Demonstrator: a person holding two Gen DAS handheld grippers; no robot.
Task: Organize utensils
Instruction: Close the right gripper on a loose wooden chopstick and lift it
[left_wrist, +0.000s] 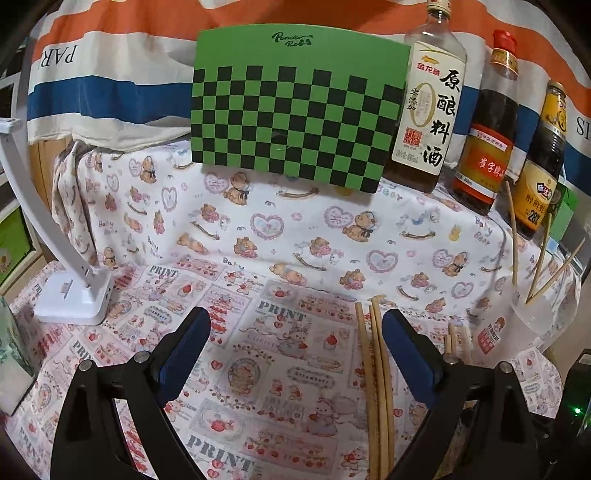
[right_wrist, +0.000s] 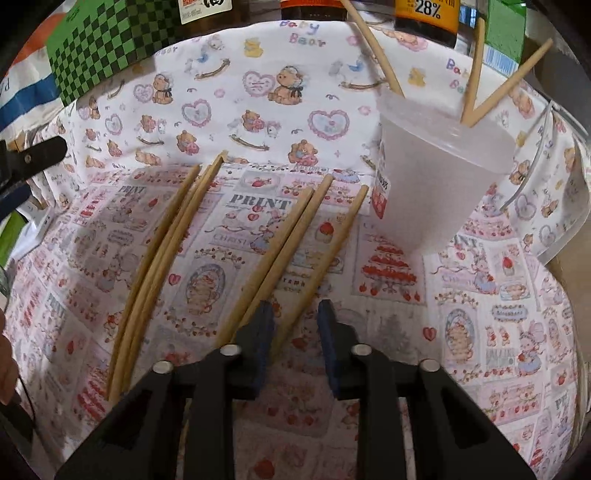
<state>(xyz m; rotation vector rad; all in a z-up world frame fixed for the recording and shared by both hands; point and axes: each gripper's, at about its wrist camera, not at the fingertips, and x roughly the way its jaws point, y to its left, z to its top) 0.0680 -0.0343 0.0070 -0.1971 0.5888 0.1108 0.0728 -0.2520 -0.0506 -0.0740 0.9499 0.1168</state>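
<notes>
A table (left_wrist: 258, 236) draped in a bear-and-strawberry print cloth fills both views, with a striped fabric hanging behind it.

The right hand-held gripper (right_wrist: 295, 314) points steeply down at the cloth. Its jaws are drawn in to a narrow gap. The thin end of a single chopstick (right_wrist: 328, 243) runs in between the blue pads (right_wrist: 264, 332), close against the left one. Whether it is truly pinched cannot be told from this angle. Taking the narrow tip looks like the way to lift one stick without disturbing the pair of chopsticks (right_wrist: 280, 243) just beside it.

The left hand-held gripper (left_wrist: 299, 332) hangs spread wide over the cloth and grips nothing. A bundle of three chopsticks (left_wrist: 376, 387) lies just inside its right finger, probably waiting its turn.

Beyond the loose sticks, to the right, stands a translucent plastic cup (right_wrist: 439, 177). Three sorted chopsticks (right_wrist: 476, 74) already lean out of it, thick ends up. This is evidently the collecting place, set near enough to reach.

Along the back edge stand a cooking wine bottle (left_wrist: 428, 103) and two dark sauce bottles (left_wrist: 484, 147), beside a propped green checkerboard (left_wrist: 295, 110). A white lamp base (left_wrist: 74, 295) sits at the left. All of them are well clear of the work. By my reckoning about a third of the job is done.
</notes>
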